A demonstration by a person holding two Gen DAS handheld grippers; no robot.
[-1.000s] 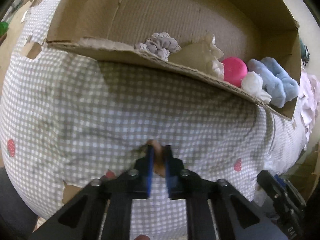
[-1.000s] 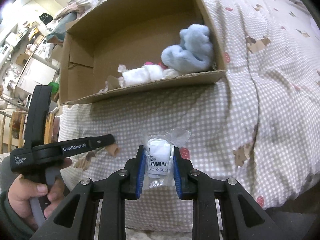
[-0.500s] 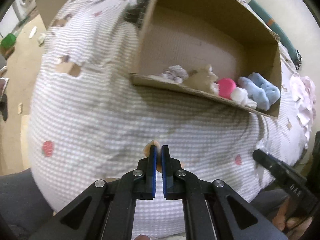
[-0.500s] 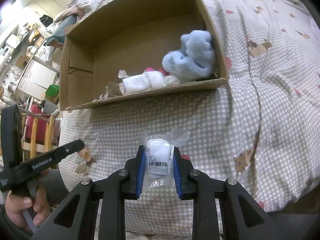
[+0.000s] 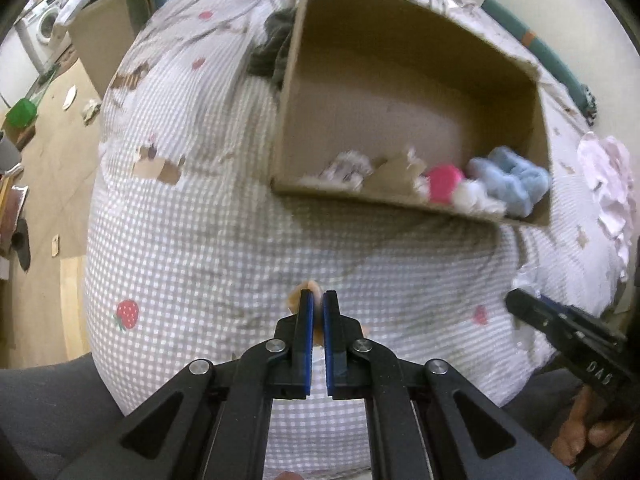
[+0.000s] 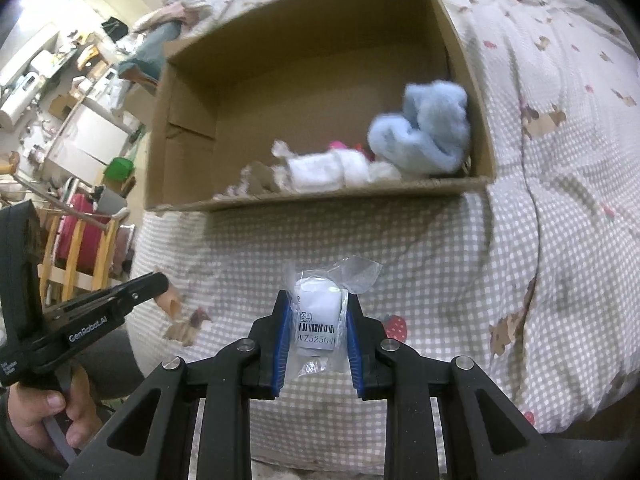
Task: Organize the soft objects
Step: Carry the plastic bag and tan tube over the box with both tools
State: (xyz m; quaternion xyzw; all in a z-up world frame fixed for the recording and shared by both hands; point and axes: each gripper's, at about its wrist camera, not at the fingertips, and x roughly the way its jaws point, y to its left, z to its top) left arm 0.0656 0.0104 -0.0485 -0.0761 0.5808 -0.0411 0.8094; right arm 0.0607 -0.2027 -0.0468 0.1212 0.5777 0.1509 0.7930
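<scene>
A cardboard box [image 5: 536, 112] [image 6: 160, 128] lies on the checkered bed and holds a blue plush [image 5: 508, 184] [image 6: 424, 132], a pink ball [image 5: 442, 182], white soft items [image 6: 328, 170] and a grey scrunchie [image 5: 348, 166]. My left gripper [image 5: 315, 300] is shut on a small tan soft piece [image 5: 298, 296], in front of the box; it also shows in the right wrist view [image 6: 170, 300]. My right gripper [image 6: 316, 308] is shut on a white soft item in a clear bag with a barcode label [image 6: 318, 312], held above the bedcover before the box.
The checkered bedcover [image 5: 192, 240] [image 6: 520, 240] rounds off to the floor at the left [image 5: 48, 140]. Dark clothing [image 5: 270, 56] lies behind the box. Shelves, a wooden chair [image 6: 76, 248] and clutter stand at the far left. A pale cloth [image 5: 608, 184] lies at the right.
Both grippers have pulled back and up from the box, so it looks smaller and more of the bed shows. Both keep their hold.
</scene>
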